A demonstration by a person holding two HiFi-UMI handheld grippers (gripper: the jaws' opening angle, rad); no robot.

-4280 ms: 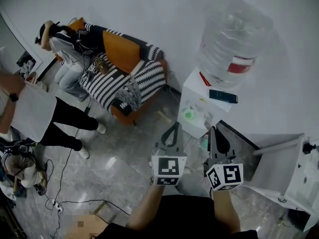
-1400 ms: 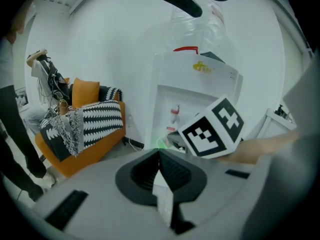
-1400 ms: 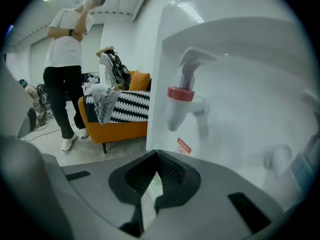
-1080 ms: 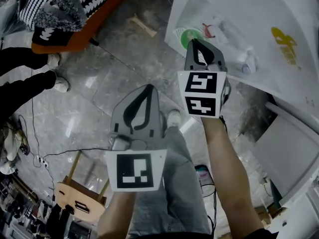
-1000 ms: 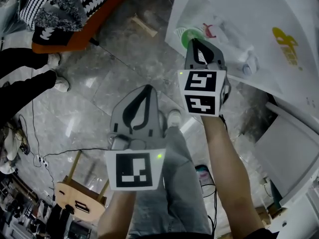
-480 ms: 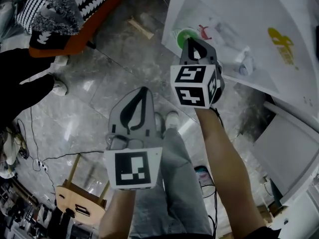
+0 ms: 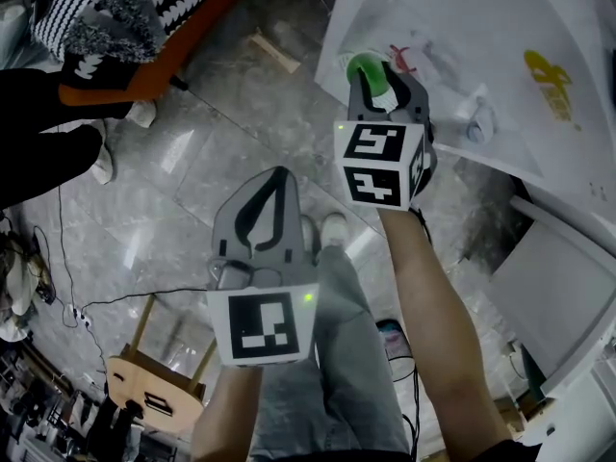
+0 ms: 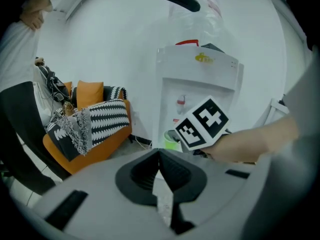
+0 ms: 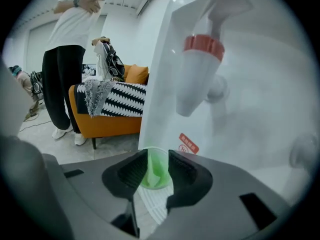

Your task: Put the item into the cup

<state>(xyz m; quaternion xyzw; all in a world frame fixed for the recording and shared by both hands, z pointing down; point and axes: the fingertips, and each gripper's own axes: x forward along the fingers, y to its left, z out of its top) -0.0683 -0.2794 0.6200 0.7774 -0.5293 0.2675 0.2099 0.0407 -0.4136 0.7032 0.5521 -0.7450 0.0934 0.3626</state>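
Green cup (image 7: pixel 364 67) sits on the water dispenser's (image 7: pixel 481 27) drip grille (image 9: pixel 150 204), under the red tap (image 9: pixel 202 46). My right hand-held gripper (image 9: pixel 158 159) has just been opening: jaws apart, cup between them, untouched. Item probably dropped inside, unconfirmed. Left hand-held gripper (image 8: pixel 160 154) closed, empty. Next: back off without tipping the cup. Grey marble floor (image 7: pixel 192 162), striped sofa (image 8: pixel 95 134).

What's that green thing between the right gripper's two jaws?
A green cup on the white drip tray. The right gripper view shows it; the jaws of the right gripper have just been opening and stand apart beside it.
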